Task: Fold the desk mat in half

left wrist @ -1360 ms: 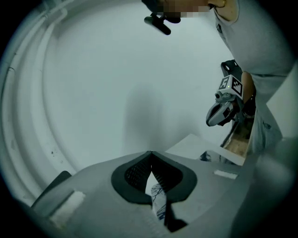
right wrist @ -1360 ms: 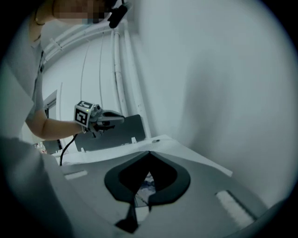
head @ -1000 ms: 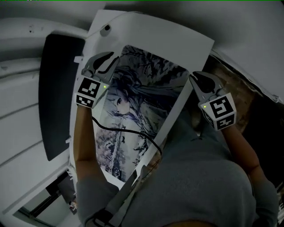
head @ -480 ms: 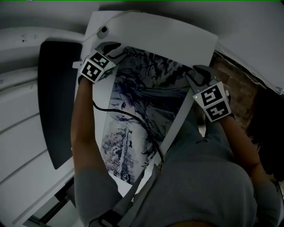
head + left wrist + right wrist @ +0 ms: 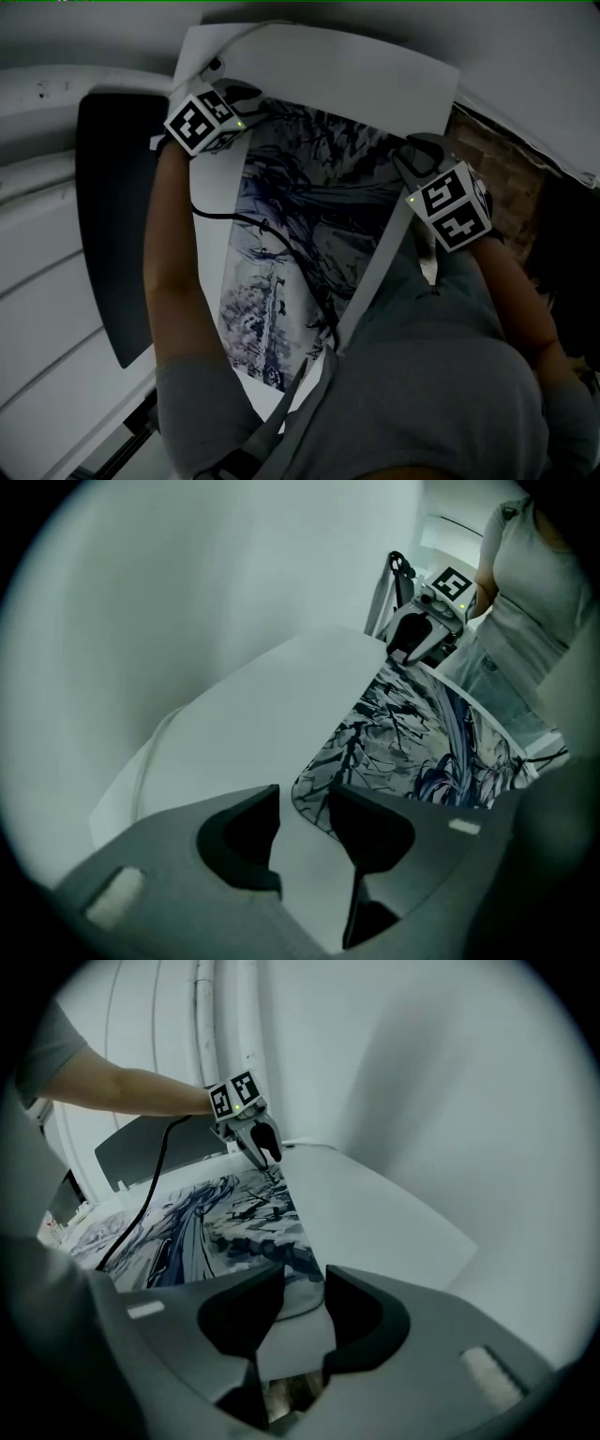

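Opening of both jaw pairs just noted: left gripper [image 5: 242, 96] and right gripper [image 5: 411, 156] brought down to far corners of desk mat [image 5: 300, 206], spread wide, a corner between each pair, nothing pinched. Found mat flat, print up, on white table [image 5: 375, 75]; judged fold not begun. Noted black cable [image 5: 225, 216] across mat, likely snag; dark panel [image 5: 108, 234] beside table's left edge.

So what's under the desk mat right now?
The white table, which shows bare beyond the desk mat's far edge. Whatever else lies beneath is covered by the mat. A black cable crosses its printed top.
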`<state>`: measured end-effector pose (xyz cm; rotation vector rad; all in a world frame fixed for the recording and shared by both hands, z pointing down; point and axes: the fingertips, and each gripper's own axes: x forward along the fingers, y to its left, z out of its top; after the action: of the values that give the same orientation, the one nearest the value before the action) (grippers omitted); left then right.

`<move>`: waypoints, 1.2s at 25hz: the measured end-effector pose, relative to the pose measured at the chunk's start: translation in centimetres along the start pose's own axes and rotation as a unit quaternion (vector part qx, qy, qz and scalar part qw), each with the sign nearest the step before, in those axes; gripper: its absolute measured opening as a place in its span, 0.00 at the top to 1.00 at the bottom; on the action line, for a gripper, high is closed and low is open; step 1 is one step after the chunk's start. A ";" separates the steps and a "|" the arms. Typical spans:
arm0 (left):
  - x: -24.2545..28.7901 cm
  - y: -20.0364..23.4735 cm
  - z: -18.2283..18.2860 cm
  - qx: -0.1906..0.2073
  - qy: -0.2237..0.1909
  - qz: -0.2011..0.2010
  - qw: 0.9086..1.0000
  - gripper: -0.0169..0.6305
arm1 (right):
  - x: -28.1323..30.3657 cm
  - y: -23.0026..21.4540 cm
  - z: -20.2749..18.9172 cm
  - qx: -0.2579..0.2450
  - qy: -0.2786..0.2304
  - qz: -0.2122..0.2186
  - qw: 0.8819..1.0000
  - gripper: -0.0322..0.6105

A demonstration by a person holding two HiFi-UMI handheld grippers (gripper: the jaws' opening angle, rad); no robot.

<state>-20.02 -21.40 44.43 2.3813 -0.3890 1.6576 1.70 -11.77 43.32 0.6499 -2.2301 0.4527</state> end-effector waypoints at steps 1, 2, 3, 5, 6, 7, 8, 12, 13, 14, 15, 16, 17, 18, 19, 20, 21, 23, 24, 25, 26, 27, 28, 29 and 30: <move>0.2 -0.4 0.1 0.006 0.008 -0.012 1.000 0.74 | -0.1 0.0 -0.1 0.003 0.001 0.001 1.000 0.77; 0.4 -0.7 0.2 0.013 0.017 -0.022 1.000 0.79 | -0.2 -0.1 -0.1 0.006 0.001 0.000 1.000 0.77; 0.6 -0.9 0.2 0.019 0.025 -0.029 0.999 0.79 | -0.2 -0.1 -0.1 0.007 0.002 -0.001 1.000 0.77; 0.6 -0.8 0.2 0.025 0.039 -0.035 0.998 0.79 | 0.0 -0.1 -0.1 0.007 0.000 -0.004 1.000 0.77; 0.5 -0.9 0.1 0.026 0.045 -0.039 0.998 0.79 | 0.0 -0.1 0.0 0.007 -0.001 -0.004 1.000 0.77; 0.5 -1.0 0.1 0.026 0.049 -0.043 0.998 0.80 | 0.1 0.0 0.0 0.008 -0.001 -0.003 1.000 0.77; 0.5 -1.2 0.0 0.026 0.052 -0.049 0.997 0.83 | 0.1 0.0 0.0 0.009 -0.002 -0.003 1.000 0.77; 0.5 -1.8 0.0 0.004 0.030 -0.061 0.998 0.89 | -0.1 -0.2 0.0 0.006 -0.011 -0.005 1.000 0.77; 0.5 -1.9 0.0 -0.003 0.018 -0.062 0.998 0.91 | -0.2 -0.2 0.0 0.008 -0.017 -0.006 1.000 0.79; 0.4 -1.9 0.1 -0.012 0.003 -0.060 0.998 0.93 | -0.2 -0.2 0.0 0.009 -0.023 -0.006 1.000 0.81; 0.3 -1.9 0.1 -0.020 -0.014 -0.055 0.998 0.94 | -0.1 -0.2 0.1 0.011 -0.027 -0.007 1.000 0.83; 0.3 -1.8 0.2 -0.030 -0.035 -0.048 0.998 0.94 | -0.1 -0.2 0.1 0.011 -0.031 -0.008 0.999 0.85; 0.1 -1.7 0.2 -0.040 -0.059 -0.039 0.997 0.94 | 0.0 -0.2 0.0 0.012 -0.032 -0.007 0.999 0.88; -0.1 -1.7 0.2 -0.050 -0.084 -0.029 0.995 0.94 | 0.0 -0.1 0.0 0.013 -0.034 -0.007 0.999 0.90; -0.2 -1.7 0.1 -0.058 -0.109 -0.021 0.992 0.94 | 0.0 0.0 -0.1 0.013 -0.037 -0.006 0.999 0.90; -0.4 -1.7 0.1 -0.063 -0.131 -0.014 0.989 0.94 | -0.2 0.1 -0.1 0.014 -0.041 -0.007 0.999 0.91; -0.6 -1.8 0.1 -0.063 -0.148 -0.007 0.987 0.94 | -0.4 0.1 -0.1 0.015 -0.047 -0.009 0.999 0.90; -1.0 -1.9 0.1 -0.046 -0.161 0.013 0.986 0.94 | -0.8 0.2 0.1 0.014 -0.058 -0.017 0.998 0.90; -1.3 -1.9 0.1 -0.032 -0.162 0.024 0.986 0.94 | -1.0 0.3 0.4 0.010 -0.062 -0.021 0.998 0.90; -1.5 -1.9 0.1 -0.019 -0.163 0.034 0.986 0.94 | -1.3 0.4 0.6 0.004 -0.065 -0.025 0.998 0.90; -1.8 -1.9 0.1 -0.011 -0.166 0.040 0.985 0.94 | -1.6 0.5 0.9 -0.001 -0.068 -0.028 0.997 0.90; -2.1 -2.0 0.2 -0.007 -0.171 0.044 0.984 0.94 | -1.9 0.7 1.3 -0.005 -0.073 -0.030 0.997 0.90; -2.4 -2.1 0.1 -0.006 -0.175 0.045 0.984 0.94 | -2.4 1.0 1.6 -0.009 -0.081 -0.029 0.996 0.90; -2.7 -2.2 0.1 -0.008 -0.178 0.046 0.983 0.94 | -2.9 1.4 2.0 -0.016 -0.091 -0.026 0.995 0.90; -3.1 -2.4 0.0 -0.010 -0.181 0.046 0.982 0.94 | -3.4 2.0 2.4 -0.025 -0.101 -0.021 0.994 0.90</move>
<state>-20.21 -18.83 41.45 2.6859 -0.5806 1.2399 1.19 -10.30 38.96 0.7425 -2.4046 0.3212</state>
